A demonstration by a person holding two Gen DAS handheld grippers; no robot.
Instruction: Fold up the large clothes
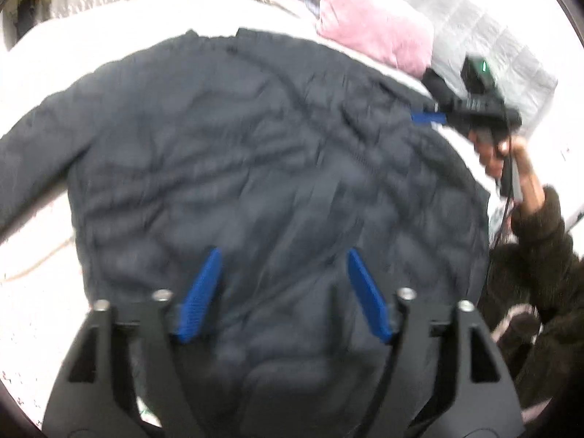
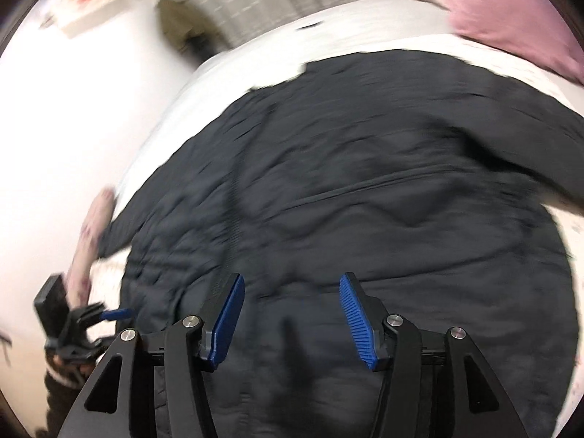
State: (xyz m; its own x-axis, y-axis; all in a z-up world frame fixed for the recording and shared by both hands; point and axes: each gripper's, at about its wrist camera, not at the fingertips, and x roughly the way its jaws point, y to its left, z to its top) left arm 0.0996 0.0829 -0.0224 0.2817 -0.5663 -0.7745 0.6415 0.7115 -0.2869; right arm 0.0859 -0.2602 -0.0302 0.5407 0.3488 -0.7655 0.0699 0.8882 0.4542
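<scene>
Here, the left gripper [image 1: 283, 288] hangs with jaws wide apart and empty above a dark quilted jacket [image 1: 233, 153] spread flat on a white bed [image 1: 91, 36]; the right gripper [image 2: 290, 315], likewise parted and holding nothing, hovers over it, with a pink pillow [image 1: 372, 33] beyond.

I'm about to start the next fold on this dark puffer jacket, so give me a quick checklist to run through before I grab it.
1. Left gripper empty, jaws apart: ok.
2. Right gripper empty, jaws apart: ok.
3. Jacket lying spread on the white bed: ok.
4. Surface smooth: not ok, wrinkles across the quilting.
5. Pink pillow off the jacket: ok in the left wrist view.
6. Sleeve ends laid out flat: cannot tell, the pictures are blurred.
</scene>
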